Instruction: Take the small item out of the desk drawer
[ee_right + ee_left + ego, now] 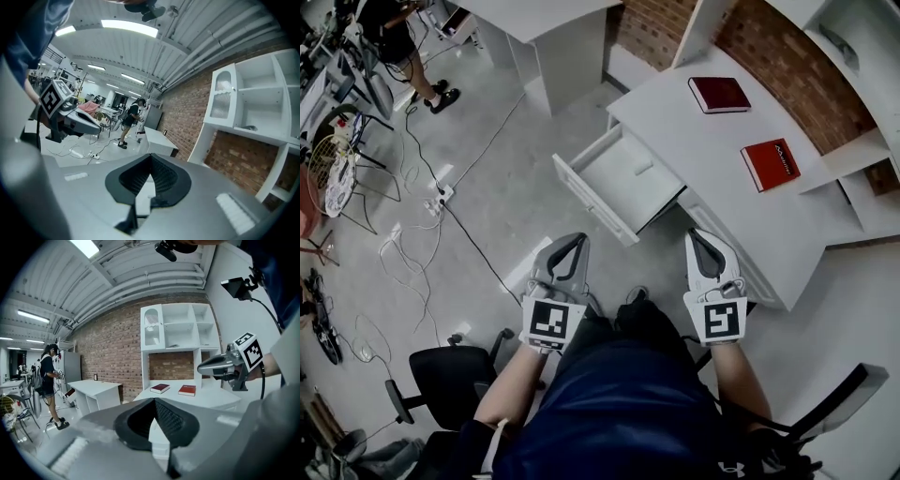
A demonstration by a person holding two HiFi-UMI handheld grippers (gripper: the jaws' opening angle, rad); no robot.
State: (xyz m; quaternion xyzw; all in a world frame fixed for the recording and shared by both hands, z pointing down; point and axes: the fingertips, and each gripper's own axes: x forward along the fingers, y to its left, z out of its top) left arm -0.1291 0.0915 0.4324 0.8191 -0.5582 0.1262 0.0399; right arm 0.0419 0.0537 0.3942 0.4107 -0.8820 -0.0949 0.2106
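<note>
A smooth, matt white finish is shown by the worktop (712,187) and the drawer (614,183). The dark red book (719,94) and the bright red book (771,163) are smoothly covered. Rough brick is seen on the wall (769,47); the floor (497,187) is polished grey.

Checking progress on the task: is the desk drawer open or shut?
Open: the drawer juts out from the desk, its inside visible from above.

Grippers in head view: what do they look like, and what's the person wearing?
Both the left gripper and right gripper are light grey tapered two-jaw shells with black ribbed pads, each carrying a cube with black-and-white square markers. The person wears a dark blue top.
</note>
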